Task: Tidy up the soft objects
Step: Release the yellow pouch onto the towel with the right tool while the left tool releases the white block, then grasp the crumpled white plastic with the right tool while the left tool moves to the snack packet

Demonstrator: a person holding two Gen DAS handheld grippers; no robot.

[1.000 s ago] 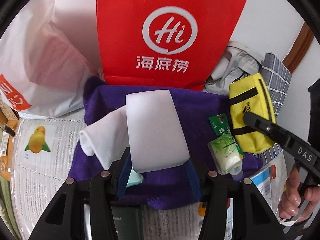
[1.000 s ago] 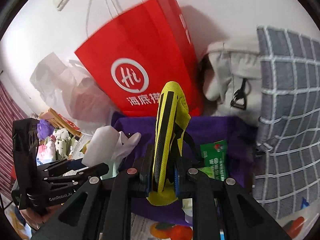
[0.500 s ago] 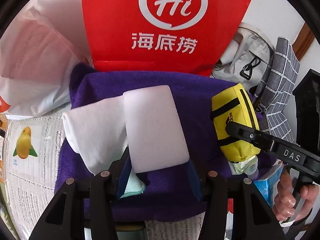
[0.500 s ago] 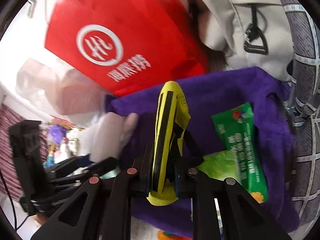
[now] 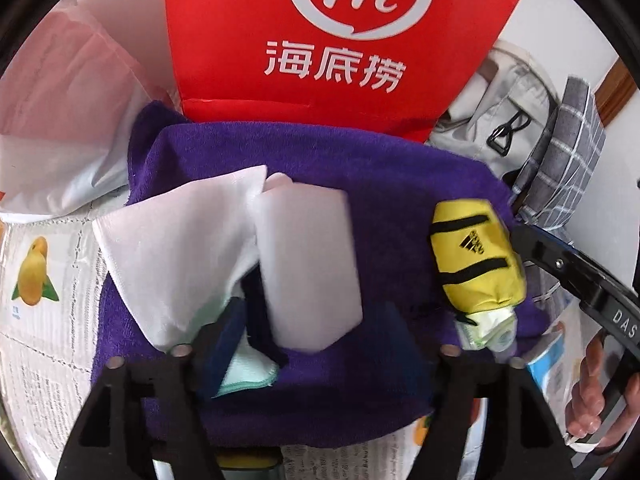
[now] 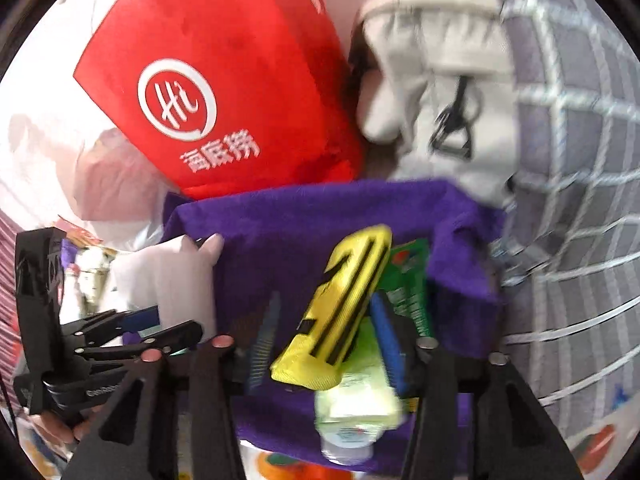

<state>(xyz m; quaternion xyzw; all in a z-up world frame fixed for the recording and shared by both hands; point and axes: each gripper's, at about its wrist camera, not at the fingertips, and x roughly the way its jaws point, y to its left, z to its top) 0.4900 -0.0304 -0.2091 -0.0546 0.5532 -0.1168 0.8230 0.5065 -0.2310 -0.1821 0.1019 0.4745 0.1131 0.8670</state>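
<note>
Yellow pouch (image 6: 344,304) lies tilted on purple towel (image 6: 280,240).

My left gripper (image 5: 316,332) is black plastic with blue pads and round silver screws; my right gripper (image 6: 326,332) matches it, with white "DAS" lettering on its side.

Behind the work area we see a red paper bag (image 5: 320,36) with a white round logo and Chinese lettering, standing upright against the white wall (image 5: 560,20). To its left we find a white plastic bag (image 5: 68,120). To its right lie a light grey backpack (image 6: 440,92) and a grey checked cloth (image 6: 580,200). Printed paper with fruit pictures (image 5: 44,280) covers the surface.
</note>
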